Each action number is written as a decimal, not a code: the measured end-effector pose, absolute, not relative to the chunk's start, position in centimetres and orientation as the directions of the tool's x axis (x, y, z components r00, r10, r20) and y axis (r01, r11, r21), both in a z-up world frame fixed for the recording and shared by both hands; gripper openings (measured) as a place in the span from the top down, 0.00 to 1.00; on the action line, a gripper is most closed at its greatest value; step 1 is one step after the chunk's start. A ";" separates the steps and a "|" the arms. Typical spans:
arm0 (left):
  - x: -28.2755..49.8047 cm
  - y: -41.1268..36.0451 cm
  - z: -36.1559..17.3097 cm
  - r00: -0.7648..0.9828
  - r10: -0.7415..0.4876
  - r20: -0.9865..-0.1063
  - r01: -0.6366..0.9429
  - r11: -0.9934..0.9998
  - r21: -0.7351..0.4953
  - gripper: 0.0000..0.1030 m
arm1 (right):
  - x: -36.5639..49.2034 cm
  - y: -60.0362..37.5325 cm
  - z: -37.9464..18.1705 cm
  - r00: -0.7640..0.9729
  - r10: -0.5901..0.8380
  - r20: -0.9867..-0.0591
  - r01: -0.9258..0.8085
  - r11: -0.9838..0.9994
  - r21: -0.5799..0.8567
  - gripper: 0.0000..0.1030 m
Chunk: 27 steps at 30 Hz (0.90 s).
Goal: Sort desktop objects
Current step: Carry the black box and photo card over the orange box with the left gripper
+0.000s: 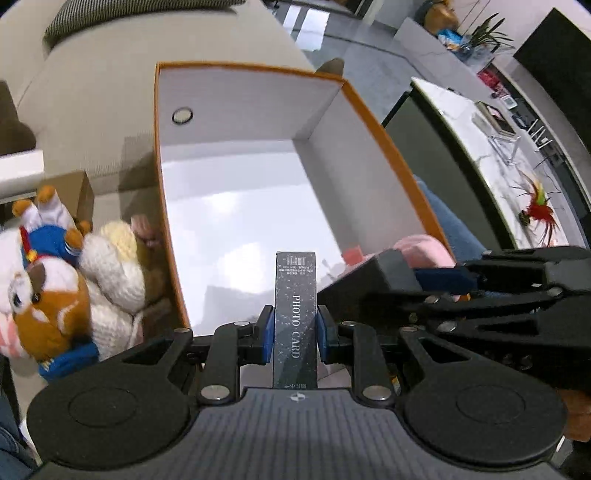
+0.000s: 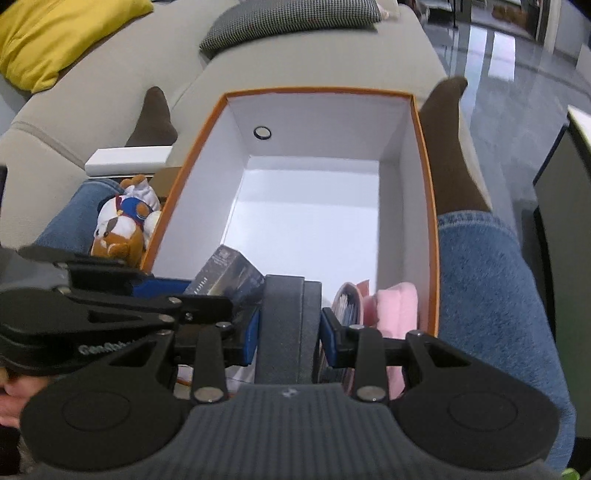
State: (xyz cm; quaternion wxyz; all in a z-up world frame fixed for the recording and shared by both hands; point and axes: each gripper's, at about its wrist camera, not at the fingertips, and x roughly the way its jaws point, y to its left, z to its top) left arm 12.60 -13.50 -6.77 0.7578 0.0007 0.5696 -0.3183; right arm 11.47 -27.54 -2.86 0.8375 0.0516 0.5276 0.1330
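Observation:
An orange box (image 1: pixel 373 122) with white inside walls lies open on a sofa, also seen as the box (image 2: pixel 426 206) in the right wrist view. My left gripper (image 1: pixel 295 334) is shut on a narrow dark "PHOTO CARD" box (image 1: pixel 295 295), held upright over the near end of the orange box. My right gripper (image 2: pixel 286 338) is shut on a plain dark grey box (image 2: pixel 284 325), also over the near end. The photo card box (image 2: pixel 225 275) and the left gripper show at the left of the right wrist view. A pink item (image 2: pixel 397 306) lies inside by the near right corner.
Plush toys (image 1: pixel 55 280) lie left of the box; the brown-and-white one (image 2: pixel 118 229) shows in the right wrist view. A person's legs in jeans (image 2: pixel 487 280) and dark socks flank the box. Cushions (image 2: pixel 55 33) lie on the sofa; a white counter (image 1: pixel 491 158) stands at the right.

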 end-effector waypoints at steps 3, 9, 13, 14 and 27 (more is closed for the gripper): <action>12.5 -13.8 -6.8 0.171 -0.462 -0.870 0.482 0.809 -0.335 0.75 | 12.0 -27.8 -2.9 0.387 0.294 -0.874 -0.153 0.955 0.254 0.63; 12.0 -14.0 -6.6 0.176 -0.457 -0.872 0.492 0.808 -0.324 0.75 | 12.6 -28.3 -2.9 0.355 0.316 -0.880 -0.137 0.949 0.286 0.63; 11.5 -14.7 -6.5 0.187 -0.445 -0.876 0.512 0.805 -0.300 0.75 | 12.9 -28.6 -3.1 0.335 0.314 -0.888 -0.115 0.950 0.292 0.62; 11.5 -14.9 -6.6 0.181 -0.447 -0.876 0.517 0.801 -0.302 0.75 | 13.0 -28.8 -3.2 0.326 0.315 -0.891 -0.105 0.949 0.298 0.62; 11.1 -16.3 -8.1 0.166 -0.396 -0.903 0.511 0.818 -0.265 0.75 | 12.9 -29.3 -3.2 0.323 0.339 -0.884 -0.087 0.940 0.329 0.56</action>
